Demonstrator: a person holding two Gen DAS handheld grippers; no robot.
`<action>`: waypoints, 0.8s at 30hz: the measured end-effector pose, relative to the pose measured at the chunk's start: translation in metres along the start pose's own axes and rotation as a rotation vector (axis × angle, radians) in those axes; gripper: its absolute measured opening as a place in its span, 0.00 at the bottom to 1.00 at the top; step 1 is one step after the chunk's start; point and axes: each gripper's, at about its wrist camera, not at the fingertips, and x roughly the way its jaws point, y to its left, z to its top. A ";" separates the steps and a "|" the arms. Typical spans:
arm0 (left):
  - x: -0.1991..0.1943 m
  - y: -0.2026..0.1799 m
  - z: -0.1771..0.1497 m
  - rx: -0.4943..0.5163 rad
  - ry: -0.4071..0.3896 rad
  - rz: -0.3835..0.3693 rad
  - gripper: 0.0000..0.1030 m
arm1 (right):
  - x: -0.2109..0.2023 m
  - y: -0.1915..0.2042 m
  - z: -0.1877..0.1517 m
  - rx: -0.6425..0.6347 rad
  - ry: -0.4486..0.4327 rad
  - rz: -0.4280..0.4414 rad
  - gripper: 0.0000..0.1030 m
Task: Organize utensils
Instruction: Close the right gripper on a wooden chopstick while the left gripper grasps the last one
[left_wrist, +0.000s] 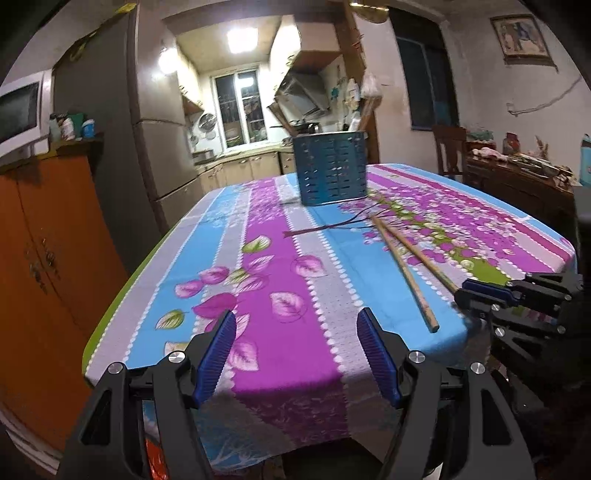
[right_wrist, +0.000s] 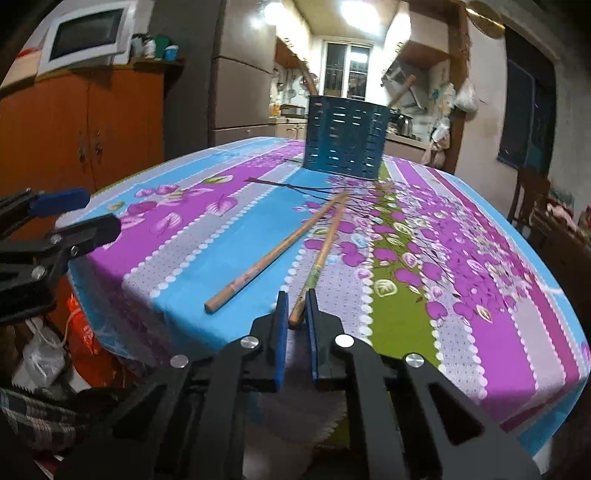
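Two wooden chopsticks lie on the flowered tablecloth (right_wrist: 406, 314), meeting at their far tips in a narrow V. My right gripper (right_wrist: 295, 295) is at the table's near edge, shut on the near end of the right chopstick (right_wrist: 325, 251), which still rests on the cloth. The left chopstick (right_wrist: 273, 254) lies free beside it. A blue slotted utensil holder (right_wrist: 345, 136) stands upright at the far side of the table. My left gripper (left_wrist: 295, 314) hovers open over the near edge with nothing between its fingers. From there, the chopsticks (left_wrist: 406, 273) and the right gripper (left_wrist: 461, 295) are to its right.
An orange cabinet (left_wrist: 48, 240) with a microwave (right_wrist: 88, 33) on it stands left of the table, and a grey fridge (left_wrist: 155, 147) is behind it. A wooden chair (left_wrist: 448, 151) and a cluttered sideboard (left_wrist: 524, 173) are at the right. Bags lie on the floor (right_wrist: 44, 362) at the lower left.
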 end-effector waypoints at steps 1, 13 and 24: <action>-0.001 -0.003 0.000 0.009 -0.006 -0.010 0.68 | 0.000 -0.005 0.000 0.020 -0.003 -0.003 0.06; 0.015 -0.066 0.001 0.154 -0.032 -0.208 0.67 | -0.009 -0.029 -0.006 0.092 -0.016 -0.006 0.05; 0.038 -0.083 -0.003 0.164 0.000 -0.214 0.45 | -0.008 -0.053 -0.011 0.107 0.006 0.037 0.05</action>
